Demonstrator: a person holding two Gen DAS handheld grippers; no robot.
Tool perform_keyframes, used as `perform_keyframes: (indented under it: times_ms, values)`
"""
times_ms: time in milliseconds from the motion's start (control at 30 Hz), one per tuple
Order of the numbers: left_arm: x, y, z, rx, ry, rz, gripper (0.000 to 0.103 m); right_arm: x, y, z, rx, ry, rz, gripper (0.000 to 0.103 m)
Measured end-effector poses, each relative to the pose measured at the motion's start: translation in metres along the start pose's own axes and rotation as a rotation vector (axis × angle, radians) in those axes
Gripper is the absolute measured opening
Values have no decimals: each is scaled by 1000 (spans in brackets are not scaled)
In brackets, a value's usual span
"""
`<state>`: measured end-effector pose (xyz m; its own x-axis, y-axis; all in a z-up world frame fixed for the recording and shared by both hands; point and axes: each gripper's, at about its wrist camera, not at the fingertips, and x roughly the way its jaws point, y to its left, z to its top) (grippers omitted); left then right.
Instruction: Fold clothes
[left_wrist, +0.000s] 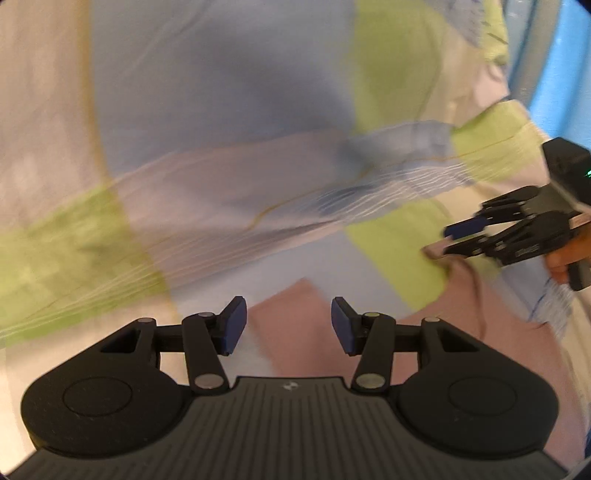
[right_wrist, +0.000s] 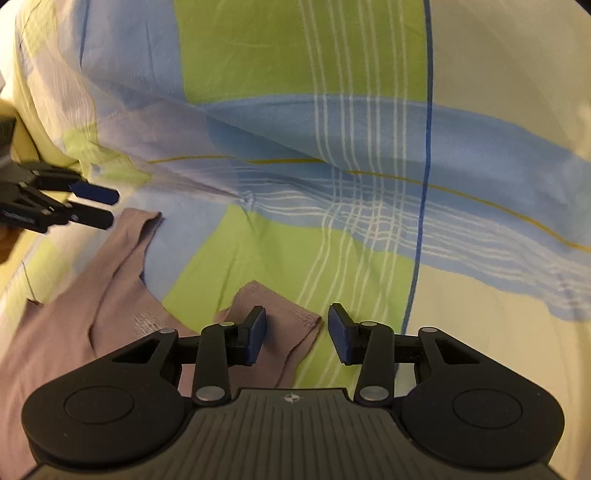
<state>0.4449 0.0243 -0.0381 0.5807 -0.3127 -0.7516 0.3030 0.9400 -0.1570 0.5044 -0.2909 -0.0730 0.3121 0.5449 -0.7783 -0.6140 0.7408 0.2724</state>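
Two grippers hover over a mauve garment (right_wrist: 74, 314) spread on a checked bedsheet (right_wrist: 295, 74) of green, blue and cream blocks with thin white stripes.

In the right wrist view, the right gripper (right_wrist: 297, 330) has its jaws parted with nothing between the blue pads. A hemmed strap end of the garment lies flat under the gap, reaching toward 12 o'clock, its stitched edge nearer the pad at 9 o'clock. The rest of the garment runs off toward 8 o'clock, where a second strap points up toward 11 o'clock. The left gripper (right_wrist: 110, 208) sits at 9 o'clock in this view, its two fingers apart, tips just beside the end of that second strap; I cannot tell whether they touch it.

The left wrist view is blurred. The left gripper (left_wrist: 290, 325) stands open and empty, with mauve cloth below and between its fingers. At 3 o'clock the right gripper (left_wrist: 448, 240) appears side-on, a hand (left_wrist: 565, 258) behind it, its lower finger close over the garment's edge. A fold in the bedsheet crosses the middle of the view.
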Motion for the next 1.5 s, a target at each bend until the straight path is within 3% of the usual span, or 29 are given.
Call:
perform_keyframes:
  times_ms: [67,100,167,233,300,333,433,567,733,800,867,967,1033,1267,1500]
  values:
    - [5,12,-3,-22,4,-16,45,1,-4,2,48,11,7,13]
    - [8,17,-4,-38,8,-29,45,1,-6,2,70,15,14,8]
    - [13,23,-4,-66,-3,-61,44,0,-7,3,88,21,15,5]
    - [18,25,-2,-60,3,-80,37,-5,-3,7,56,5,-49,3]
    - [21,21,3,-23,16,-90,10,-11,1,12,24,-12,-116,3]
    - [20,19,5,2,13,-85,2,-16,1,14,21,-28,-148,2]
    - [17,13,8,59,-30,-46,2,-15,-1,18,-4,-27,-230,2]
    - [22,12,1,63,-18,-6,3,-7,1,14,-22,-22,-286,2]
    - [20,10,-2,68,-59,36,5,-6,11,7,-64,-63,-348,1]
    - [19,12,-3,44,-60,46,15,-10,11,5,-47,-90,-373,10]
    - [11,16,-4,9,-94,64,21,-17,13,1,-18,-126,-403,29]
    - [-7,22,-8,-40,-152,101,26,-31,21,-10,16,-180,-434,31]
    - [-18,21,-14,-45,-171,89,27,-38,28,-20,39,-204,-425,35]
    - [-35,-12,-54,72,-160,-15,29,-37,71,-87,70,-262,-405,44]
    - [-62,-32,-98,174,-195,27,34,-39,117,-115,50,-298,-447,45]
